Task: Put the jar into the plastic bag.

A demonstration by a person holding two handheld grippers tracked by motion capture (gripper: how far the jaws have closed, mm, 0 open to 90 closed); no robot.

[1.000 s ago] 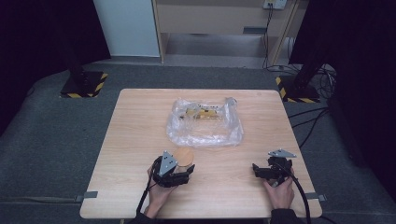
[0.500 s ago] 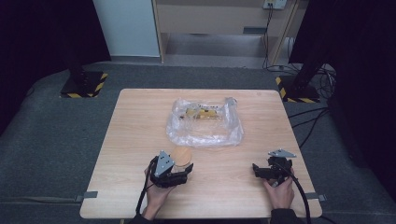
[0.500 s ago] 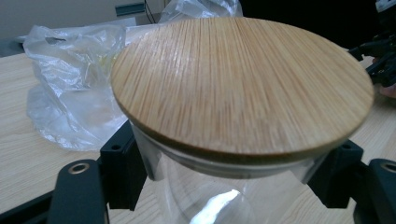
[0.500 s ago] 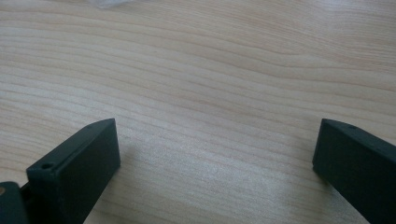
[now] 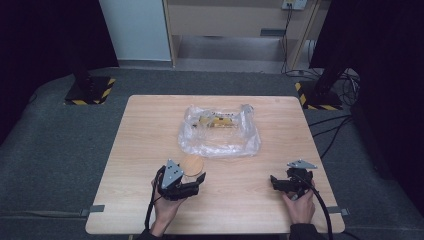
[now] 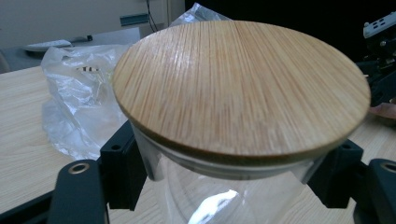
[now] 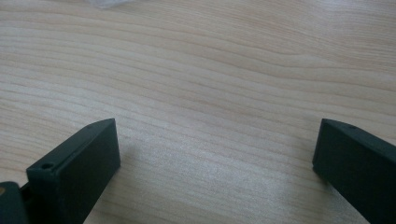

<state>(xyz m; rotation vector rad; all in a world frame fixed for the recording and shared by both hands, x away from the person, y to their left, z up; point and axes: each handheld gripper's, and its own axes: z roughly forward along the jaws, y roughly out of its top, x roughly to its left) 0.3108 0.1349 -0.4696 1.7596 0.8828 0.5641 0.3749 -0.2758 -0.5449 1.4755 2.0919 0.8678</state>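
Note:
A clear glass jar [image 6: 219, 196] with a round bamboo lid [image 6: 238, 88] stands on the wooden table [image 5: 150, 130] near its front left. My left gripper [image 6: 229, 175] is shut on the jar's glass body just under the lid, one black jaw on each side. From above, the lid [image 5: 192, 165] shows just ahead of my left gripper [image 5: 194, 173]. My right gripper [image 5: 275, 182] rests at the front right, low over bare wood. In its own view the right gripper [image 7: 215, 144] is open, with nothing between the wide-apart jaws.
A crumpled clear plastic bag [image 5: 220, 132] with yellowish items inside lies at the table's middle, just beyond the jar. It also shows behind the lid as the bag [image 6: 79, 102]. Stands with black-and-yellow bases [image 5: 90, 92] sit on the floor past the far corners.
The left gripper with the jar has edged very slightly to the left. The right gripper has not moved.

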